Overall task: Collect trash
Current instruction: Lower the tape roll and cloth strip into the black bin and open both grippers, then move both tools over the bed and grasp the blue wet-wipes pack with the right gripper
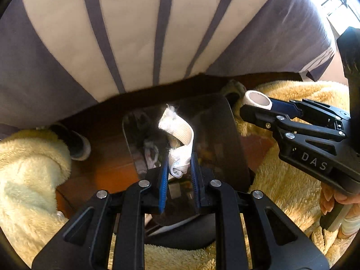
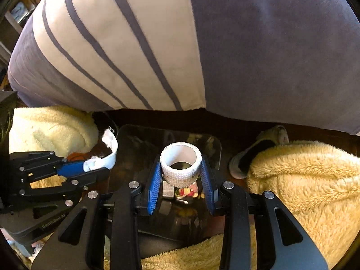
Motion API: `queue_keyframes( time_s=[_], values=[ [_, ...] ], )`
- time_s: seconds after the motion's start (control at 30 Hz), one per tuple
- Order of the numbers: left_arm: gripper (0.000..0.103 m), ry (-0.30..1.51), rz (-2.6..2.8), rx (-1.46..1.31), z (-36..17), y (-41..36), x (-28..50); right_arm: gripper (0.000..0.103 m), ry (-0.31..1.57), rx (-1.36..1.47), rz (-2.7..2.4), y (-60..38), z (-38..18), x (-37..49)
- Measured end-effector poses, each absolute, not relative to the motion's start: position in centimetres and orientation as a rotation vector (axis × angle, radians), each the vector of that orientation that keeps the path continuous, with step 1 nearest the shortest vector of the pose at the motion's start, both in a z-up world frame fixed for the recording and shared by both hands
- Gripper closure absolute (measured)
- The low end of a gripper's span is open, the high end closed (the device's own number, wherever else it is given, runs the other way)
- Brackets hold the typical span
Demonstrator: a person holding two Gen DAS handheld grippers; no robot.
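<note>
Jaws of my left gripper point(image 1: 179, 171) pinch a frayed bandage strip point(image 1: 178, 132); my right gripper point(image 2: 181, 175) clamps the tape roll point(image 2: 181, 163). Both hang above the dark bin point(image 1: 227, 139). I should release only once each is centred over its opening.

Cream bedcover point(image 2: 139, 51) with grey-violet stripes; white tape roll point(image 2: 180, 164); blue pads point(image 2: 155, 186); yellow fleece point(image 2: 310, 180); dark translucent bin point(image 1: 225, 139).
</note>
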State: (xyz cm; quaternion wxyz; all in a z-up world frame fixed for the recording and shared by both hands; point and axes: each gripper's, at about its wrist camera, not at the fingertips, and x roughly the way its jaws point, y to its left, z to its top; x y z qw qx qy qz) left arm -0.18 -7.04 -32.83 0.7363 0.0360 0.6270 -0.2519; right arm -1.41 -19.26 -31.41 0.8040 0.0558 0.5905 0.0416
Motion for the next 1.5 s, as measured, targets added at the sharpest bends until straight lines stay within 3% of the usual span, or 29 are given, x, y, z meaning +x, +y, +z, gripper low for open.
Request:
queue_keyframes(
  time_s=[0.2,0.23,0.3,0.47,0.53,0.67,0.77,0.87,1.5],
  values=[
    [0.082,1.395,-0.546,0.078,-33.3,-7.1,-0.8,0.067,1.282,0.121,0.084,-19.1,-31.8,-1.1],
    [0.078,1.397,-0.545,0.077,-33.3,-7.1,-0.8,0.067,1.286,0.121,0.082,-19.1,-31.8,-1.0],
    [0.073,1.397,-0.545,0.08,-33.2,-7.2,-0.8,0.055,1.29,0.123,0.079,-19.3,-31.9,-1.1],
    [0.061,1.38,-0.536,0.095,-32.9,-7.4,-0.8,0.054,1.273,0.136,0.066,-19.9,-31.7,-1.1],
    [0.054,1.366,-0.525,0.095,-32.5,-7.2,-0.7,0.048,1.258,0.139,0.052,-20.3,-31.3,-1.1],
    [0.033,1.322,-0.49,0.073,-31.0,-6.2,-0.2,0.025,1.199,0.157,0.014,-21.7,-29.6,-1.1],
    [0.023,1.269,-0.463,0.065,-29.2,-5.4,0.1,0.01,1.152,0.179,-0.007,-22.7,-28.0,-1.1],
    [0.014,1.207,-0.439,0.066,-26.8,-4.7,0.5,0.007,1.118,0.203,-0.014,-23.5,-26.3,-1.0],
    [0.01,0.899,-0.331,0.037,-13.8,-0.6,6.2,0.004,0.809,0.093,-0.008,-24.1,-12.6,5.2]
  ],
)
